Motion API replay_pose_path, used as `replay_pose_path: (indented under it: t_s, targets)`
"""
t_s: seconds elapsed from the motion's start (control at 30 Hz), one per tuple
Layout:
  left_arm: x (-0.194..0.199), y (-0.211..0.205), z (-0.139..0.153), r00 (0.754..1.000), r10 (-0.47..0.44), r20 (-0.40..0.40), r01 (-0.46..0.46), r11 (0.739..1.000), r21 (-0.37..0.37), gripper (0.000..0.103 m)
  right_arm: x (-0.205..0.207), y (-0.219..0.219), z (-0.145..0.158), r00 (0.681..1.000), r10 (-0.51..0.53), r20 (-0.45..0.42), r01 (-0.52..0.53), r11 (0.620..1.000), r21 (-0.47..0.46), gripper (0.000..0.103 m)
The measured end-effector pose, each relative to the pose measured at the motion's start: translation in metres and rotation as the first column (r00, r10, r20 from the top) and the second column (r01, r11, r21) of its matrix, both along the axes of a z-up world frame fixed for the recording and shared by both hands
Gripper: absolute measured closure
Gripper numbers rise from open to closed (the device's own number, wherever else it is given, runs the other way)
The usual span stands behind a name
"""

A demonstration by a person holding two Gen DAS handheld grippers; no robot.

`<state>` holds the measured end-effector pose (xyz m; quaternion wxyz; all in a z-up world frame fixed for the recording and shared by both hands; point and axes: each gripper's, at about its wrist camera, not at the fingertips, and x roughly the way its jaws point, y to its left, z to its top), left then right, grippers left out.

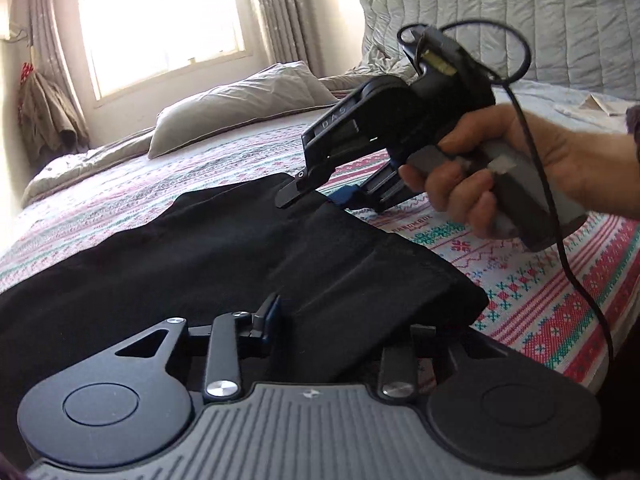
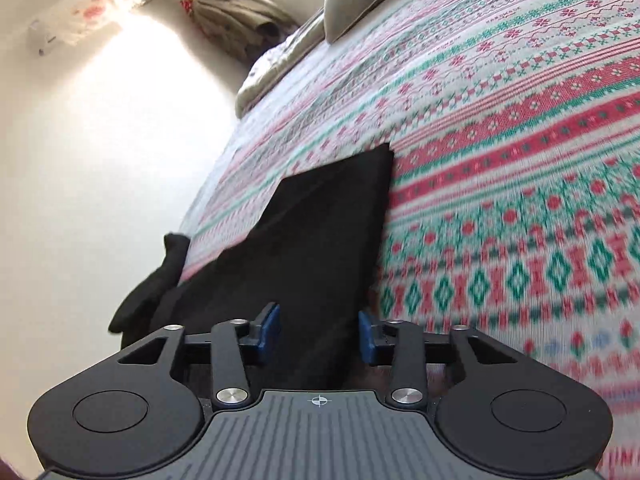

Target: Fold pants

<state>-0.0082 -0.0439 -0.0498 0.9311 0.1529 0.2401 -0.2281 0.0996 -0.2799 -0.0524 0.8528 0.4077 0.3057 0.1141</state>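
Note:
Black pants (image 1: 224, 248) lie folded flat on the patterned bedspread (image 1: 560, 300). My left gripper (image 1: 344, 320) is open at the near edge, and the fabric's near corner lies between its jaws; the right finger is hidden under cloth. My right gripper (image 1: 316, 196), held in a hand, sits at the far edge of the pants. In the right wrist view the right gripper (image 2: 319, 338) is open with the pants (image 2: 312, 240) between its blue pads (image 2: 270, 328). A black fold hangs off the bed's left side (image 2: 152, 284).
A grey pillow (image 1: 240, 108) lies near the window (image 1: 160, 20). A quilted grey blanket (image 1: 520, 20) is piled at the back right. A black cable (image 1: 560, 240) trails from the right gripper. A jacket (image 1: 48, 116) hangs on the left wall.

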Motion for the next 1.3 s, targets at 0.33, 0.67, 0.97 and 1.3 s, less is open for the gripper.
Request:
replay_pose_path:
  t_s: [0.33, 0.67, 0.97, 1.3]
  targets:
    - [-0.002, 0.038, 0.023, 0.999, 0.037, -0.007, -0.038, 0.978, -0.203, 0.089, 0.018, 0.004, 0.012, 0.988, -0.155, -0.015, 0.156, 0.988, 0.020, 0.097]
    - [-0.009, 0.099, 0.050, 0.984, 0.180, 0.004, -0.163, 0.900, -0.405, 0.089, 0.042, 0.045, 0.074, 0.989, -0.128, 0.075, 0.128, 0.992, 0.017, 0.097]
    - [-0.005, 0.165, 0.053, 0.936, 0.328, -0.126, -0.344, 0.785, -0.516, 0.089, 0.093, 0.118, 0.100, 0.993, -0.065, 0.096, 0.068, 0.997, -0.036, 0.099]
    - [-0.006, 0.218, 0.054, 0.850, 0.453, -0.269, -0.522, 0.653, -0.548, 0.089, 0.144, 0.200, 0.098, 0.997, 0.017, 0.069, -0.011, 0.995, -0.097, 0.099]
